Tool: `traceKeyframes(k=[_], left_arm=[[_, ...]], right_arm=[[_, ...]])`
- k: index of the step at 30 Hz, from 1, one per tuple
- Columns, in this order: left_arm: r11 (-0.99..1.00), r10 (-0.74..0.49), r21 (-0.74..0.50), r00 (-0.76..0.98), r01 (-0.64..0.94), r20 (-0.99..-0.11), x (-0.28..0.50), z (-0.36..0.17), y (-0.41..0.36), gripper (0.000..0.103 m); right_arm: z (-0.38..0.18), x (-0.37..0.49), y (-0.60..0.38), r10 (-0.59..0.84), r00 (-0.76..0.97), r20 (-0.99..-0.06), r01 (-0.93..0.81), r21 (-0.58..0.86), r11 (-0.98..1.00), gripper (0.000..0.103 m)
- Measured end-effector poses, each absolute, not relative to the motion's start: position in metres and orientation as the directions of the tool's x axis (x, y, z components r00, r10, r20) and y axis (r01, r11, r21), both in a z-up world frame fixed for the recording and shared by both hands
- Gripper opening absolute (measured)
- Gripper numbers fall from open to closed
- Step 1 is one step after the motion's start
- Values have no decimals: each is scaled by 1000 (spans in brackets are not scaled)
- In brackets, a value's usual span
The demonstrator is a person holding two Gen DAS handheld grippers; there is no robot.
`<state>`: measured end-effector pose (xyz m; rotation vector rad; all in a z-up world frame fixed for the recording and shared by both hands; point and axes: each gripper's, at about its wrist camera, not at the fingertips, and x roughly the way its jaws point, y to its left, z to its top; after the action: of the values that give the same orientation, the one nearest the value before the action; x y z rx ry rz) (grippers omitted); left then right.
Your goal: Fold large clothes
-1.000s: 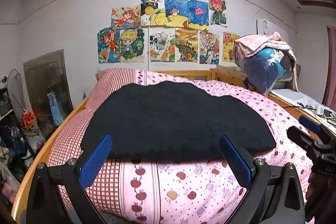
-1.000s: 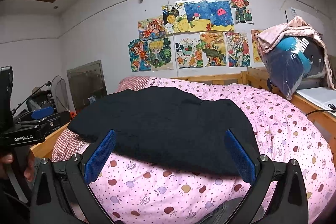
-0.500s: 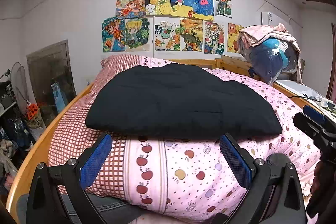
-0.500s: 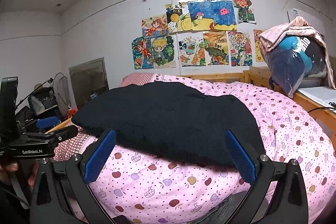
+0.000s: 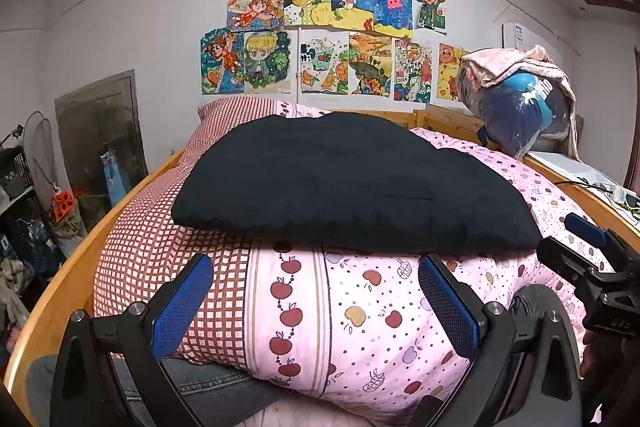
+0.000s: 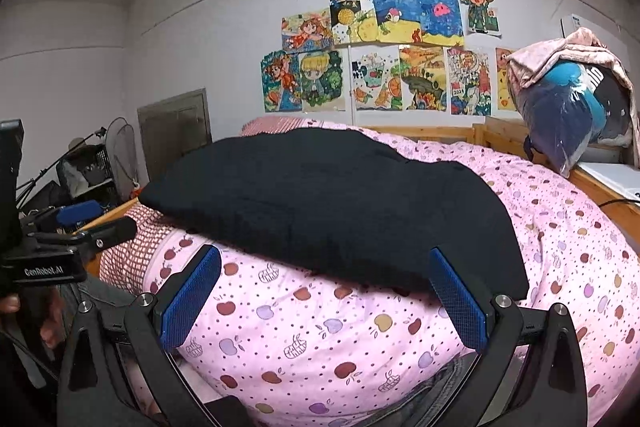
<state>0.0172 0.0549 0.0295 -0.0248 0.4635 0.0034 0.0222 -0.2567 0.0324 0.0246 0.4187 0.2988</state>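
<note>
Pink apple-print quilted bed cover (image 5: 384,311) is used as the work surface, w/ a wooden frame (image 5: 68,287) round it. Black thick-fabric folded garment (image 5: 344,183) is laid flat across its middle, prob. folding nearly done. Clear plastic bag (image 6: 568,115) w/ dark blue clothes is kept aside, far right. Left gripper (image 5: 316,299) & right gripper (image 6: 326,297): jaws spread wide, nothing held, just short of garment's near edge.

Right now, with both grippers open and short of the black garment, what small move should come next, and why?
Probably ease the left gripper forward to the black garment's near edge. Both grippers, right too, are open and empty, and the garment lies flat on the quilt, untouched.
</note>
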Motion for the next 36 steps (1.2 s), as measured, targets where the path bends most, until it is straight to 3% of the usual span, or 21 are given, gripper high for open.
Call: traceKeyframes(k=[36], left_arm=[[1000, 6, -18, 886, -16, -463, 17, 14, 54, 103]], right_arm=[[22, 26, -253, 267, 865, -426, -246, 105, 964, 101]])
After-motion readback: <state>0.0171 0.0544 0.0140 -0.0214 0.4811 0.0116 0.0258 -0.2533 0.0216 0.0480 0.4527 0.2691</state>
